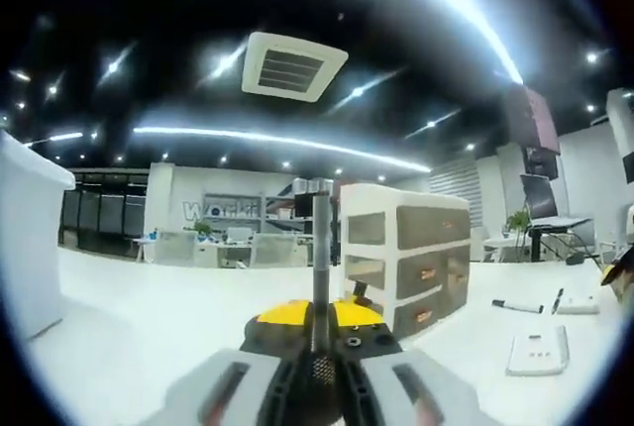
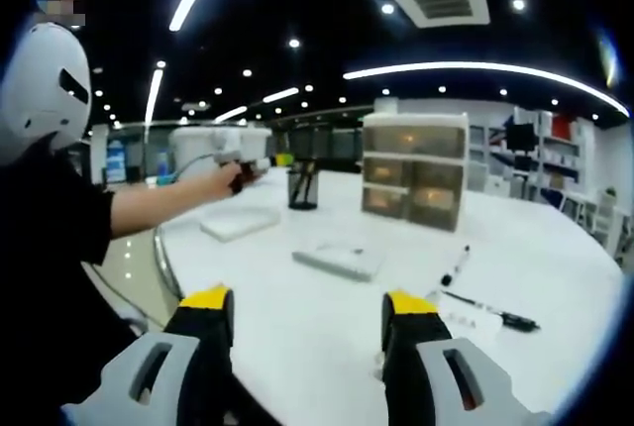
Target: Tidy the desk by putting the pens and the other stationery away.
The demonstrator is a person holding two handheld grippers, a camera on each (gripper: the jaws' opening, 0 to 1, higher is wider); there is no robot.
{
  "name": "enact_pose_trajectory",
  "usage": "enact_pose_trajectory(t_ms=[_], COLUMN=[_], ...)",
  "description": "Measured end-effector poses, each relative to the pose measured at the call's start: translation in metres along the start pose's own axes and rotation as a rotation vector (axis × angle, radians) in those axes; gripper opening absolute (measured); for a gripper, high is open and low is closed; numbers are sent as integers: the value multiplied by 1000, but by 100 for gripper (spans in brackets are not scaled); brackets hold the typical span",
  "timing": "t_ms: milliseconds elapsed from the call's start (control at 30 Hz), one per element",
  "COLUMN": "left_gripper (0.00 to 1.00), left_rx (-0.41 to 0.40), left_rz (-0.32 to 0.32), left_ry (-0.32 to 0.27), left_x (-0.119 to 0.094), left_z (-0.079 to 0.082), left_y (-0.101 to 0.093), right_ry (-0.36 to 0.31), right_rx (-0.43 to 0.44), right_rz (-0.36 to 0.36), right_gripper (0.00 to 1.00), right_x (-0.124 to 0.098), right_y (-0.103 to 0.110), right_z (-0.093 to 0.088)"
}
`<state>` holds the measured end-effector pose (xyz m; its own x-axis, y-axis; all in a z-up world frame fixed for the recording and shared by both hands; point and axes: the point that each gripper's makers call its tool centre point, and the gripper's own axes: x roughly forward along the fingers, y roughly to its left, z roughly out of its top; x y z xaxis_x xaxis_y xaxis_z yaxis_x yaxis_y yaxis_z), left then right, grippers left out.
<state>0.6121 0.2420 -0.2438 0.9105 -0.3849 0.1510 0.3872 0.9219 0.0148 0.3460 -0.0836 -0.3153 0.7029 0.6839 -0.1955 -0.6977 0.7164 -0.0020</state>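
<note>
My left gripper (image 1: 319, 315) is shut on a dark pen (image 1: 320, 243) that stands straight up between its yellow tips. In the right gripper view the same left gripper (image 2: 245, 168) sits in a person's outstretched hand, just left of a black mesh pen cup (image 2: 302, 186). My right gripper (image 2: 308, 302) is open over the near table edge with nothing between its fingers. Loose pens lie on the white table: a marker (image 2: 454, 267) and a black pen (image 2: 495, 315) to the right, also seen as a marker (image 1: 517, 306) and a pen (image 1: 557, 299).
A beige drawer unit (image 2: 416, 170) (image 1: 406, 263) stands at mid table. Flat white items (image 2: 337, 260) (image 2: 238, 223) (image 1: 538, 352) lie on the table (image 2: 327, 347). A white box (image 1: 30, 238) rises at the left. The person's arm (image 2: 149, 203) reaches in from the left.
</note>
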Motion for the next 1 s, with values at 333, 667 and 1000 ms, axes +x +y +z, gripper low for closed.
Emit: enact_pose_trajectory(t_ms=[333, 667, 1000], left_gripper=[22, 29, 49], left_rx=[5, -14, -31], left_rz=[8, -54, -139], left_ry=[-14, -53, -40], left_x=[-22, -51, -82], left_z=[5, 21, 30], left_y=[-9, -44, -82], right_ry=[-5, -9, -10], right_rx=[-1, -2, 1], right_rz=[5, 7, -3], right_gripper=[57, 57, 57], right_x=[-1, -2, -5], right_y=[3, 4, 0], right_z=[1, 2, 2])
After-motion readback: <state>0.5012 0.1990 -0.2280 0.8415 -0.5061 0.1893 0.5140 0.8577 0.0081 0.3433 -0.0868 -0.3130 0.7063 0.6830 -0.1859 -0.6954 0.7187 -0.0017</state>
